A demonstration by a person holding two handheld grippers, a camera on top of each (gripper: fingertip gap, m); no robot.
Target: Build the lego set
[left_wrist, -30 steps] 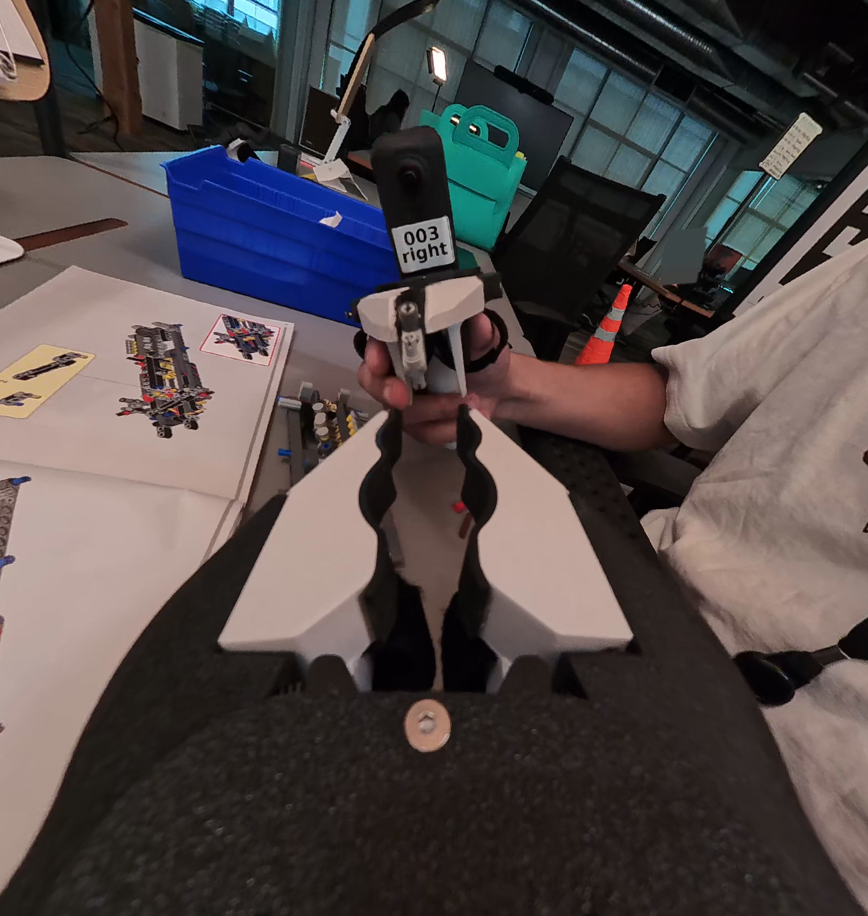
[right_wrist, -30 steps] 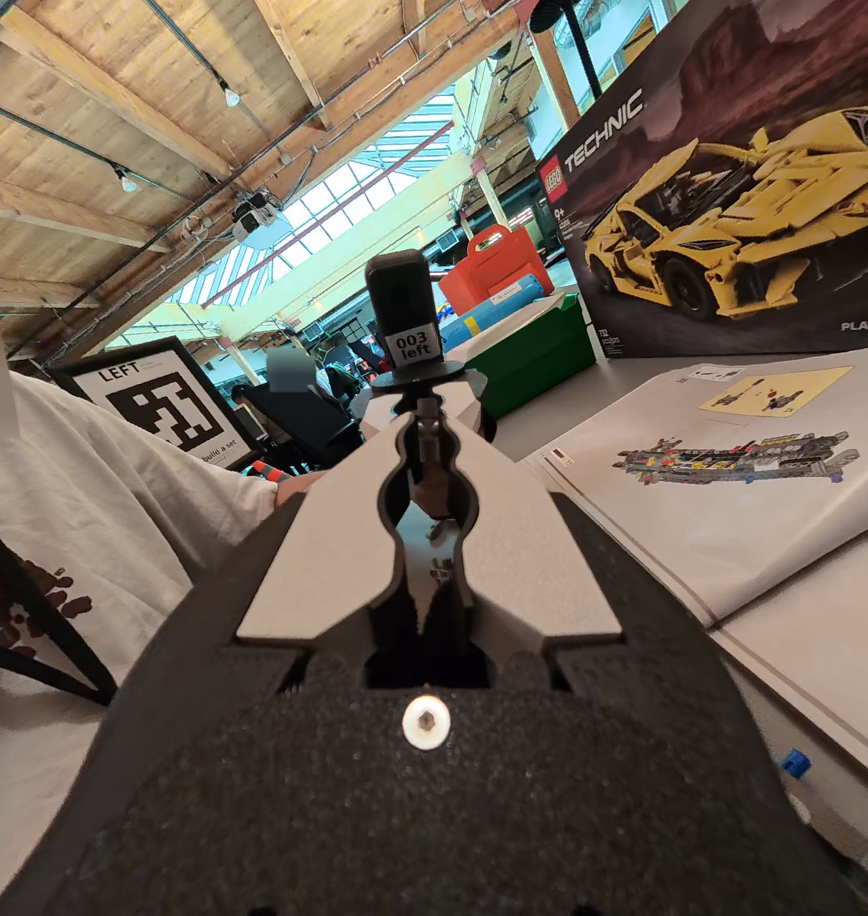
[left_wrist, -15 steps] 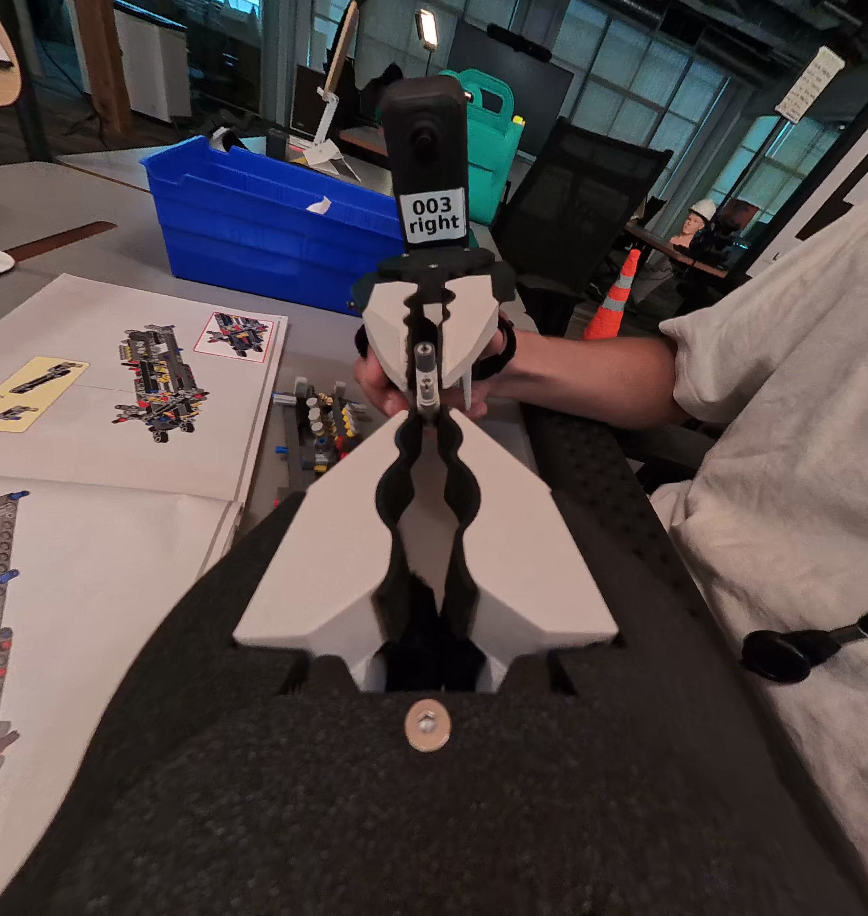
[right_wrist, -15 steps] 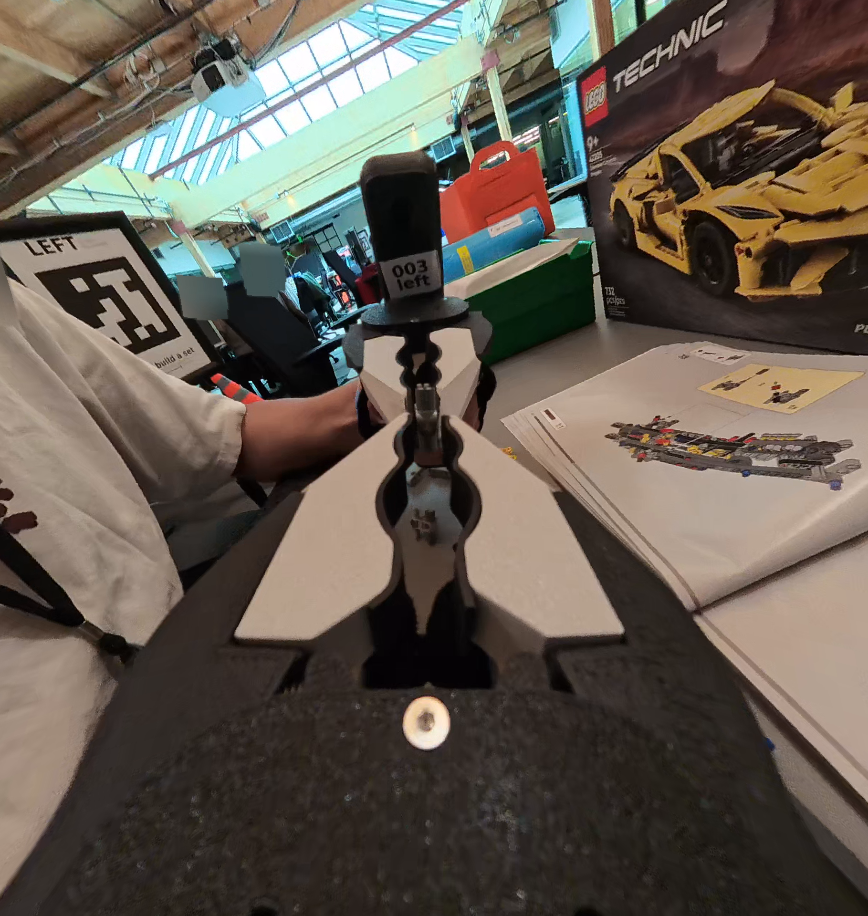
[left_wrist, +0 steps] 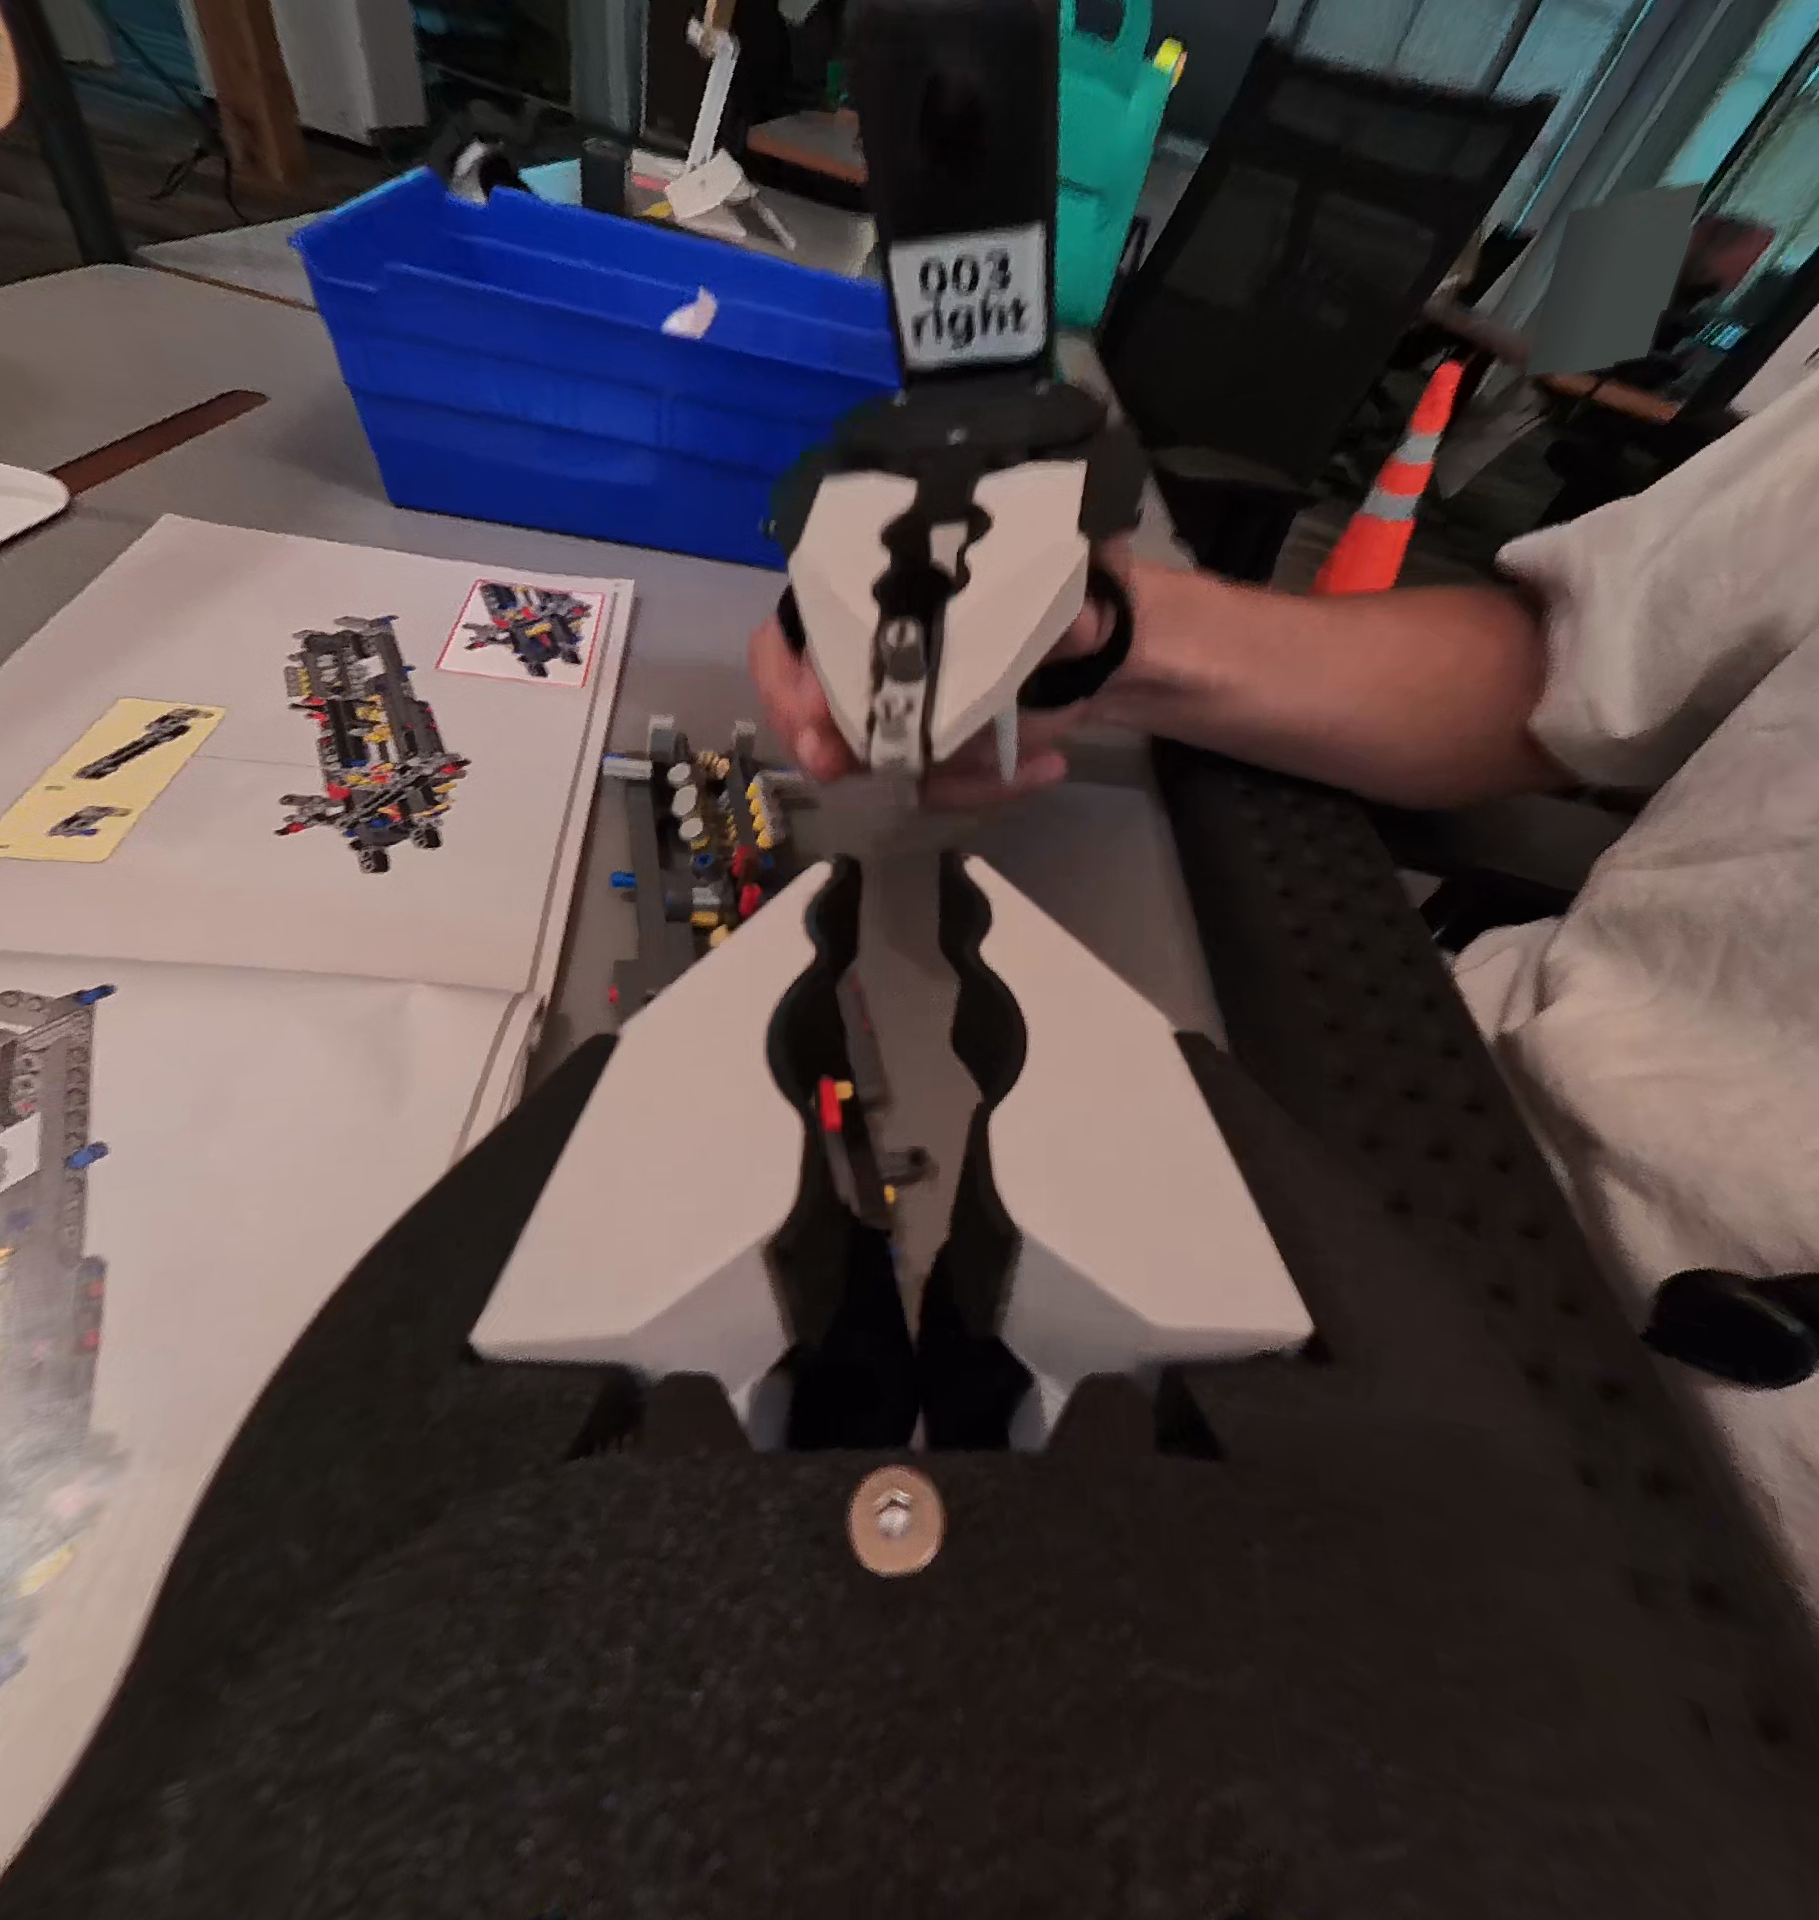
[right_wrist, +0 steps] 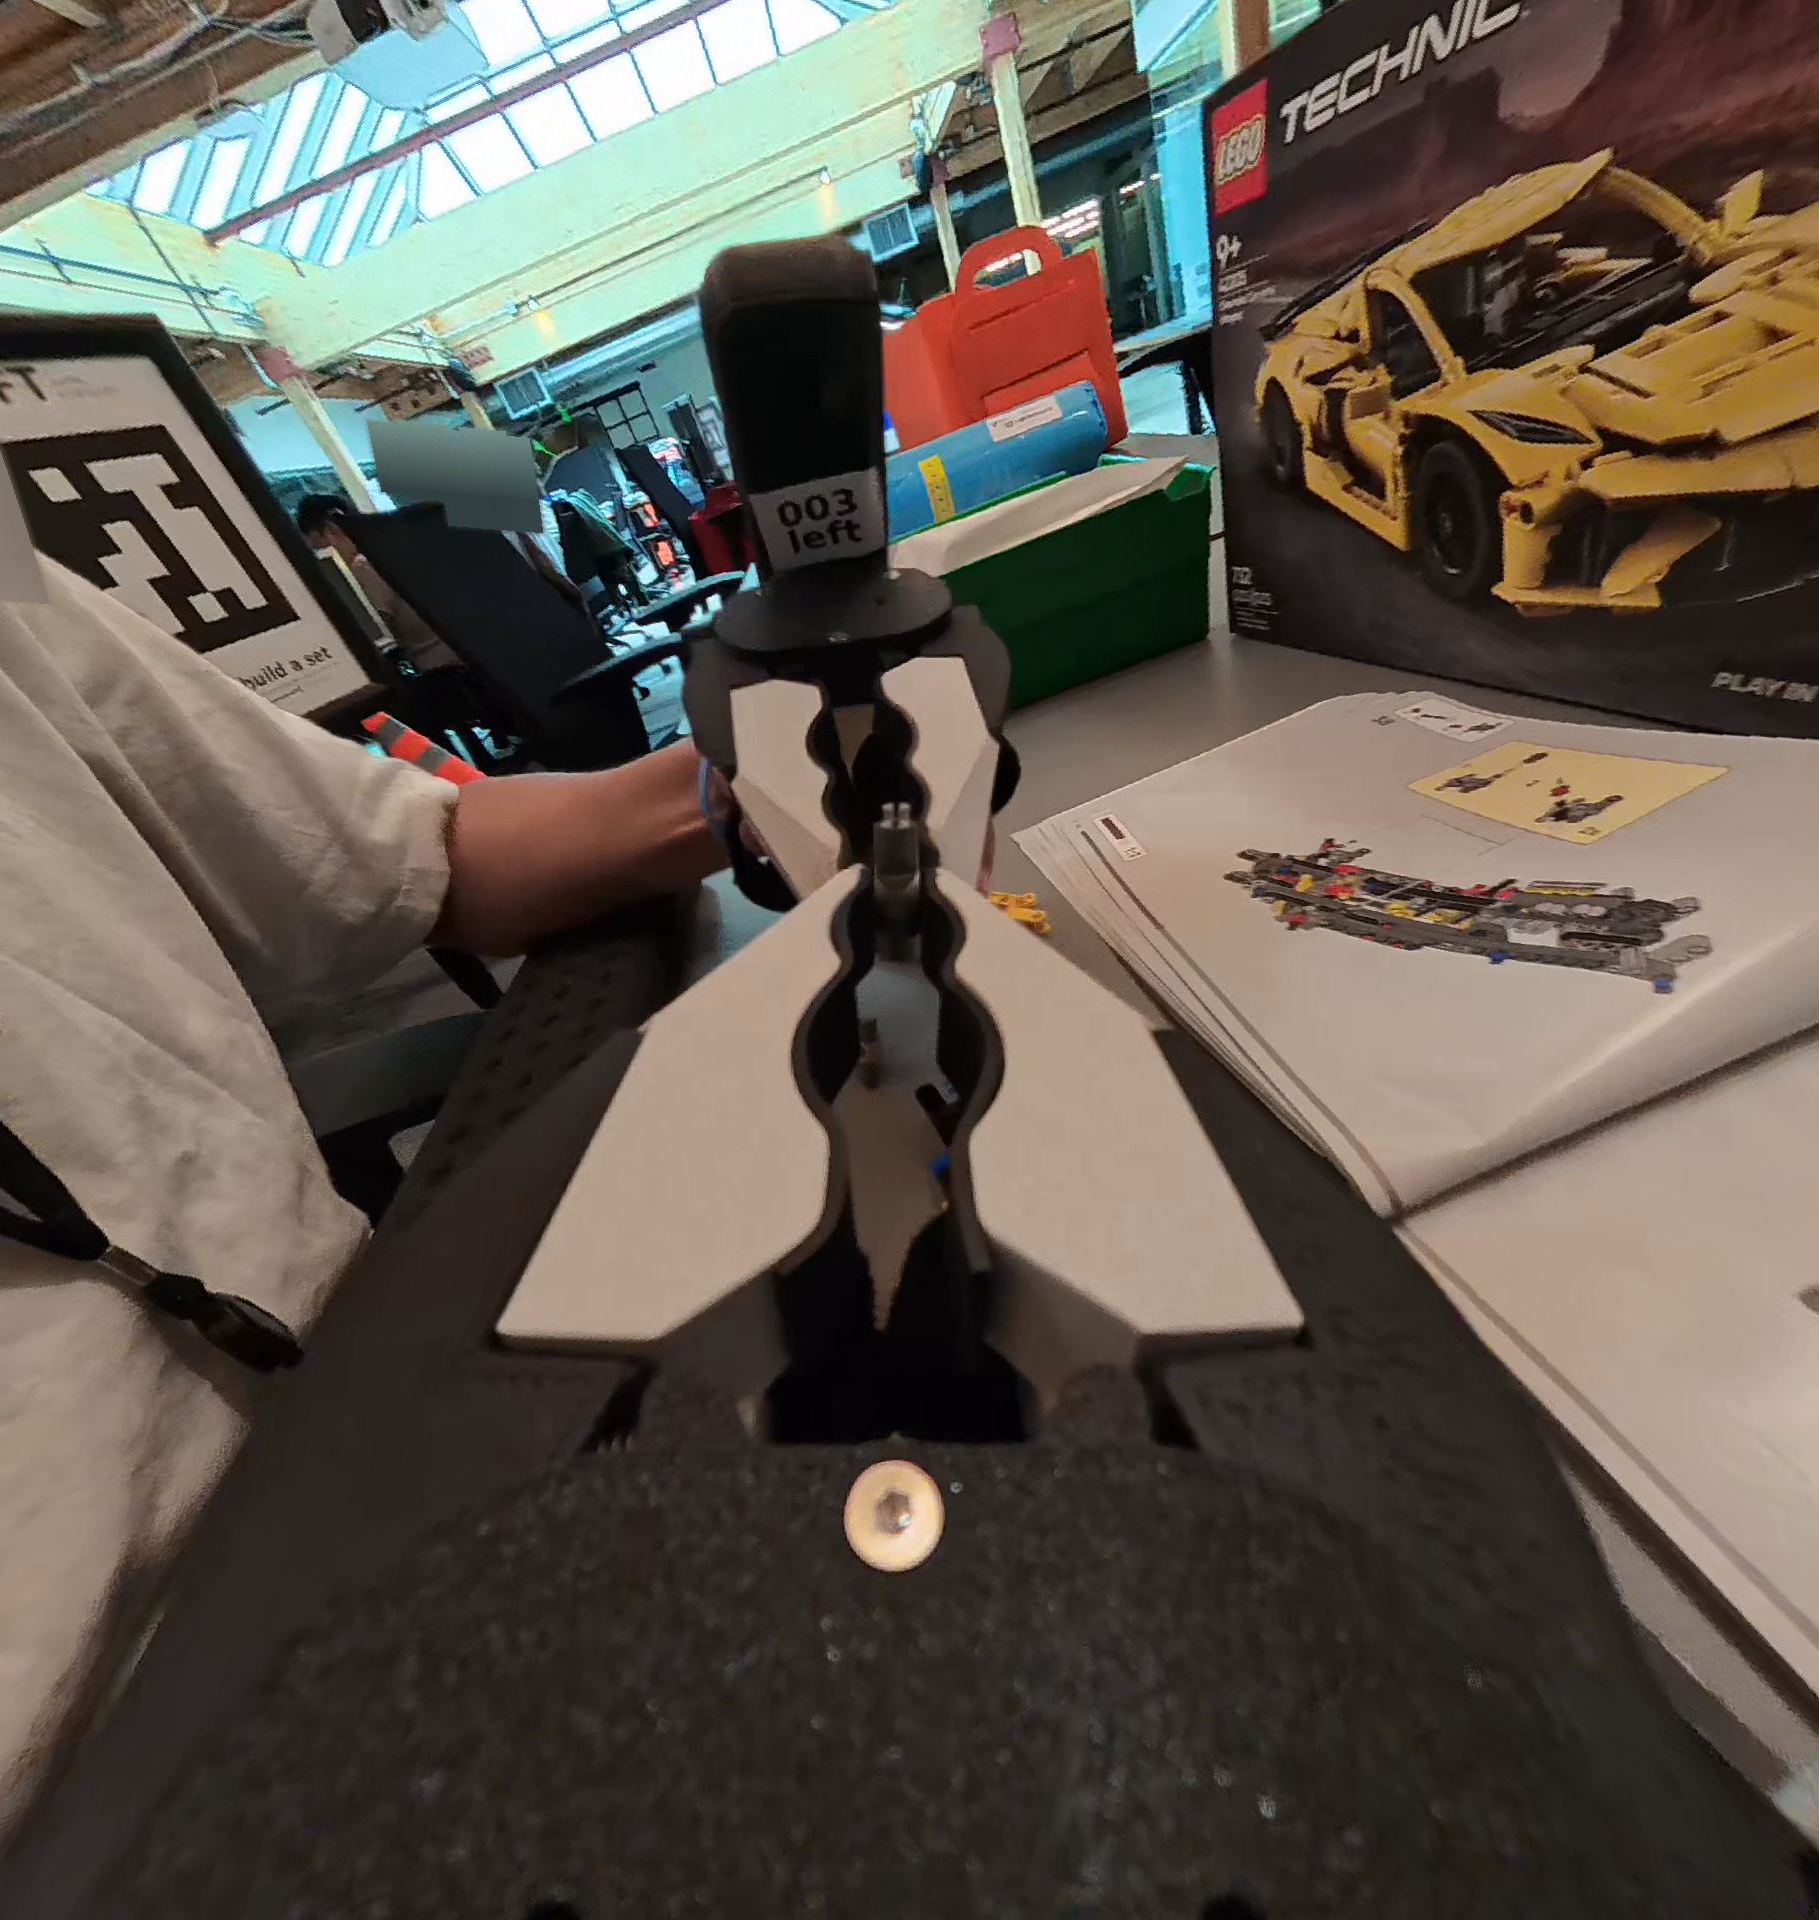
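My right gripper (right_wrist: 897,883) is shut on a small grey lego piece (right_wrist: 892,847) that sticks out past its tips. In the left wrist view the right gripper (left_wrist: 900,753) faces me with the same piece (left_wrist: 897,675) between its fingers. My left gripper (left_wrist: 897,871) is slightly open and empty, tip to tip with the right one, a short gap apart. It shows opposite in the right wrist view (right_wrist: 869,769). The dark, partly built lego chassis (left_wrist: 702,831) lies on the grey table below both grippers.
An open instruction booklet (left_wrist: 261,831) lies beside the chassis, also in the right wrist view (right_wrist: 1404,935). A blue bin (left_wrist: 593,364) stands behind it. The lego box (right_wrist: 1559,364) and a green bin (right_wrist: 1081,582) stand at the table's far side. A person's arm (left_wrist: 1300,675) holds the right gripper. Less than 4 cm separates the two grippers' tips.
Both grippers have tilted down toward the table and the chassis. My left jaws narrowed, then opened a little. The right gripper still holds the grey piece.
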